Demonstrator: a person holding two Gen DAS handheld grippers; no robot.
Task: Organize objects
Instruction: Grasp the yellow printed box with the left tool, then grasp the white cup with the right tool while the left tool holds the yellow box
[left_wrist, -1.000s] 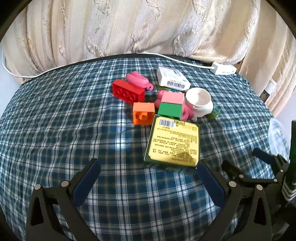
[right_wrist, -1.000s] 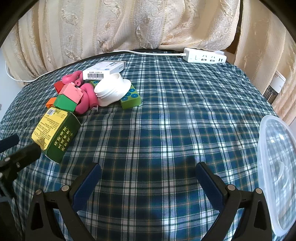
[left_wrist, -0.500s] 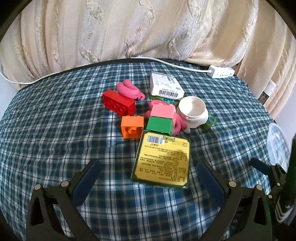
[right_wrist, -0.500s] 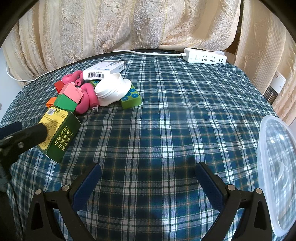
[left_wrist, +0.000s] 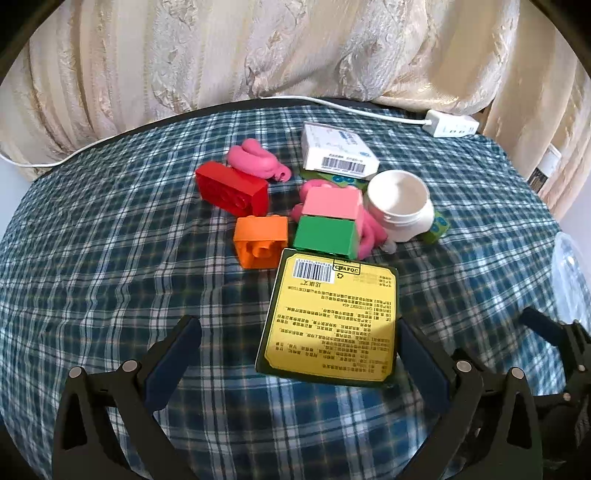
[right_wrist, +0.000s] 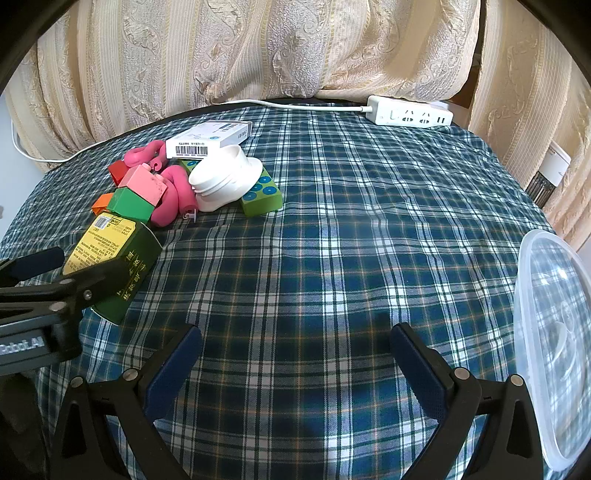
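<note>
Two grippers were over a table (right_wrist: 369, 206) with a blue checked cloth. The left gripper (left_wrist: 299, 354) was wide open and held nothing. A green and yellow box (left_wrist: 332, 314) lay flat in the lower middle of the left view, and the box's near end sat between the open fingers, close to the right finger (left_wrist: 421, 363); I could not tell if it touched. The right gripper (right_wrist: 295, 363) was wide open too, with only bare cloth between its fingers.

Just past the box, in the middle of the left view, lay a heap of toys. An orange block (left_wrist: 261, 240) and a green block (left_wrist: 327, 236) sat side by side just behind the box. A pink block (left_wrist: 332, 201) was on top of the green one. A red brick (left_wrist: 232, 188) lay to the upper left, with a pink curly toy (left_wrist: 255, 160) behind it. A white jar (left_wrist: 400, 205) sat on the right of the heap, and a white box (left_wrist: 338, 153) lay behind it.

A clear plastic tub (right_wrist: 554, 325) sat at the right edge of the right view. A white power strip (right_wrist: 410, 116) lay at the far edge of the table by the curtain (right_wrist: 258, 51).
</note>
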